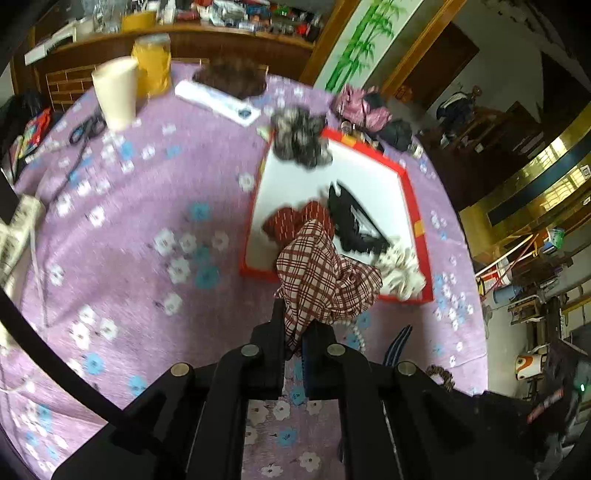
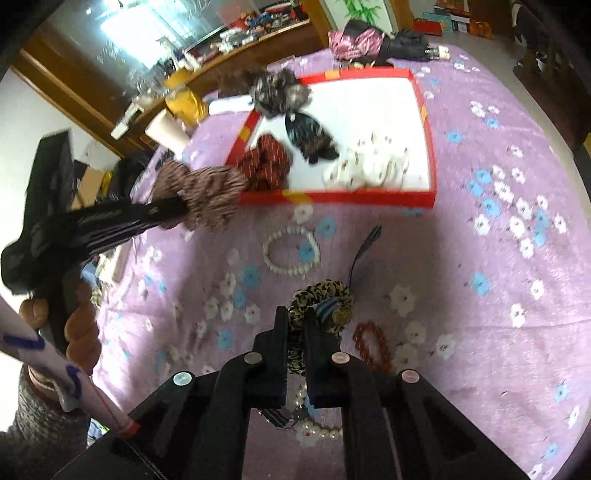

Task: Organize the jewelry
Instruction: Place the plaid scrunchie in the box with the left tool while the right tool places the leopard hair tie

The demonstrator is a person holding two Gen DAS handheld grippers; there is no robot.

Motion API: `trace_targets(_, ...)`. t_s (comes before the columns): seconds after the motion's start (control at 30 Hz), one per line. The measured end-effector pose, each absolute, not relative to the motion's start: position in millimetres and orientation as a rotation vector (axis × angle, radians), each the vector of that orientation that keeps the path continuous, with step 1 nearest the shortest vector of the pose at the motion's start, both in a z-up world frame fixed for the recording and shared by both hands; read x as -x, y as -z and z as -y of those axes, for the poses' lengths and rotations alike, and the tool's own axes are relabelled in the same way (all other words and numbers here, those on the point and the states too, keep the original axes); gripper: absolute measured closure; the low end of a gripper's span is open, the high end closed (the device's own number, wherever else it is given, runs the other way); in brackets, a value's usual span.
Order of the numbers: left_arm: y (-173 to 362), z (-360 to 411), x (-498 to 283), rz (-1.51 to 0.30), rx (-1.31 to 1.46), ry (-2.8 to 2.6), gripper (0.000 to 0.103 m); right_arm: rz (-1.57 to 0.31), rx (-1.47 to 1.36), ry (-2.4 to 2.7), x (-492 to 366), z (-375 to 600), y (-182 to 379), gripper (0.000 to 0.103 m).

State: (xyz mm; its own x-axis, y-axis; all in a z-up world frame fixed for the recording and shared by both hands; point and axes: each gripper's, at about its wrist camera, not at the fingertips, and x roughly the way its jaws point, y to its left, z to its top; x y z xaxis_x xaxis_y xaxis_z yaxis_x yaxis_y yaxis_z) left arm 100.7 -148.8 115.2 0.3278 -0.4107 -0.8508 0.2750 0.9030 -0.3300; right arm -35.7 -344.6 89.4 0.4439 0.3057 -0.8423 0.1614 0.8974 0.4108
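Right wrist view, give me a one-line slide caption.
Right claw shut on a leopard-print scrunchie above the purple floral cloth, red-rimmed tray of scrunchies beyond.

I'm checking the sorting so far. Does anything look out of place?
Yes. The grey scrunchie hangs over the red tray's far corner instead of lying inside. The white bead bracelet, red bead bracelet and a striped band lie loose on the purple cloth, outside the tray.

Bright daylight, window glare (image 2: 125, 26) top left, motion blur thruout, heavy fisheye warp, dark vignette at edges
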Motion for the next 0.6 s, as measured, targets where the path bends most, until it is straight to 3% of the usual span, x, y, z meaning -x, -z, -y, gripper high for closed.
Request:
trace_targets(0.37,-150.0,151.8,-152.9,-1.077,0.051,0.413,0.097,-1.024,-0.394,-0.018,-19.5,383.4,-131.5,0.095)
trace_targets(0.6,-142.1,187.7,-202.1,-1.067,-0.015,0.417,0.097,-1.013,-0.302,0.028,-87.2,394.7,-139.5,0.095)
